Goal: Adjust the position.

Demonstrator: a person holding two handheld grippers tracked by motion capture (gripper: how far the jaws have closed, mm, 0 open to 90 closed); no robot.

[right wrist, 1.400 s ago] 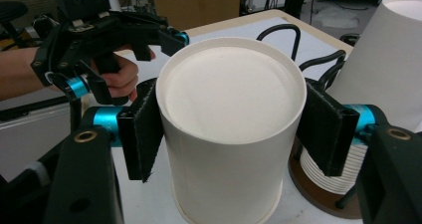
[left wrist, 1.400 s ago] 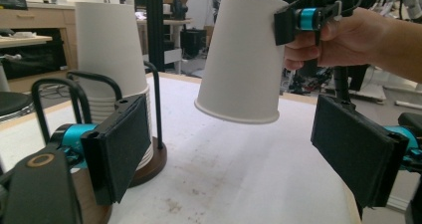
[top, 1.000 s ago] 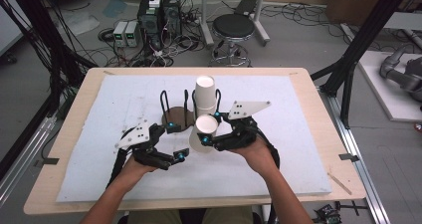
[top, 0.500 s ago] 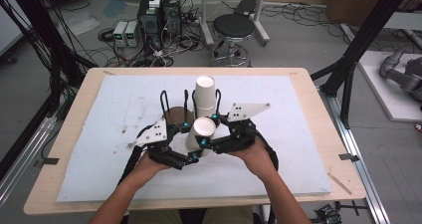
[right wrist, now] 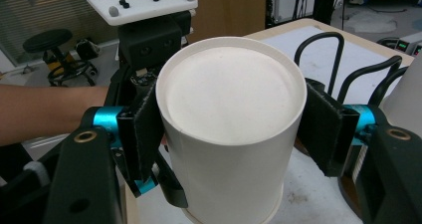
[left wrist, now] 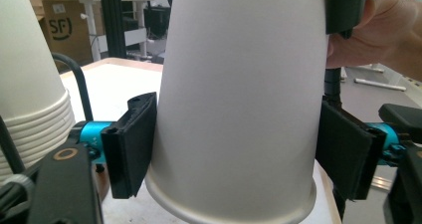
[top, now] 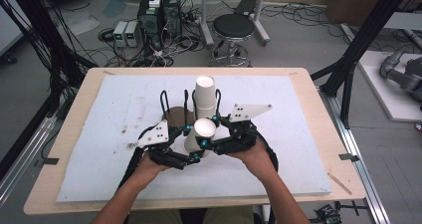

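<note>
Your left gripper (left wrist: 234, 149) has just closed its ribbed black pads on the lower wall of an upturned white paper cup (left wrist: 239, 99), smooth and tapered. Your right gripper (right wrist: 231, 129) pinches the same cup near its flat closed end, low over the white foam mat (top: 99, 134). Behind stands a stack of cups (top: 206, 95) in a black wire rack (top: 163, 100).

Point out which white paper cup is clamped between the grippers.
The upside-down cup nearest the person, clamped by left gripper and right gripper. The other cups form an ungripped stack in the black wire holder behind.
</note>
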